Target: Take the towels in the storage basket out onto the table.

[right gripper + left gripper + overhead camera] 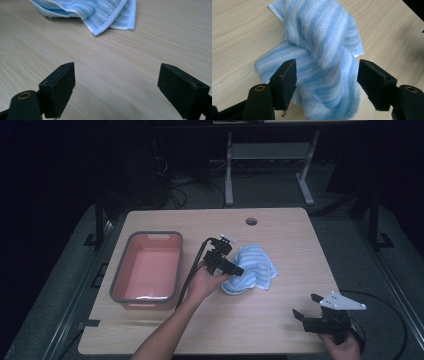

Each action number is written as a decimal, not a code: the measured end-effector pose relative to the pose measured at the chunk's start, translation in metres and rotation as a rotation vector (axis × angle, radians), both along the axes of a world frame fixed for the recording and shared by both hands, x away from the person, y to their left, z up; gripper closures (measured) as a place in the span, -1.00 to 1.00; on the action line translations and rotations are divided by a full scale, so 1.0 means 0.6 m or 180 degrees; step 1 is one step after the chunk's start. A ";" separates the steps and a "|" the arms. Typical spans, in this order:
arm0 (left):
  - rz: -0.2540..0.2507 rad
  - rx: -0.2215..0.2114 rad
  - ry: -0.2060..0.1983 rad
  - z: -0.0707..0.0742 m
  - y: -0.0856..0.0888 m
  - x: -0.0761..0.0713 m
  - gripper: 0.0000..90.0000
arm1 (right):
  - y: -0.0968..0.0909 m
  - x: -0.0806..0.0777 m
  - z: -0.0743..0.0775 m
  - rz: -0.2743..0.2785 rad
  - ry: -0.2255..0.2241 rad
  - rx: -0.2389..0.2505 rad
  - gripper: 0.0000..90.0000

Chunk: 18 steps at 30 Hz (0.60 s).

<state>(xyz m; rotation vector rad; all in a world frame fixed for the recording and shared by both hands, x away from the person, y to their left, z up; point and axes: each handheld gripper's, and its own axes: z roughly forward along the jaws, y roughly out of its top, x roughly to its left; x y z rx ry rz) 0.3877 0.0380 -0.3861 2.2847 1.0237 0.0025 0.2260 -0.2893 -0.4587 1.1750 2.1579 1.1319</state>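
A crumpled blue-and-white striped towel (255, 265) lies near the middle of the wooden table (280, 320). My left gripper (235, 269) sits at the towel's left side. In the left gripper view it (327, 83) is open, its jaws standing on either side of a bunched fold of the towel (324, 42) without pressing it. My right gripper (305, 306) hovers open over bare table near the front right edge, apart from the towel. In the right gripper view the gripper (116, 86) has nothing between its jaws, and the towel's edge (100, 12) lies farther ahead.
A pink tub with a grey rim (120, 280) stands on the left part of the table. A round cable hole (251, 221) is near the far edge. Cables trail from both grippers. Beyond the table a white desk frame (265, 165) stands on a dark floor.
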 end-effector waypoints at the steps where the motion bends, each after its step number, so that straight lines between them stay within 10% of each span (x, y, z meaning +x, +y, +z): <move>1: -0.0004 0.0012 -0.0009 0.002 0.001 -0.001 -0.30 | -0.001 0.000 0.000 0.0004 -0.0006 -0.0006 -0.69; 18: -0.0042 0.0015 -0.0068 0.020 0.022 -0.023 -0.30 | -0.004 0.002 0.001 -0.0021 0.0002 -0.0024 -0.69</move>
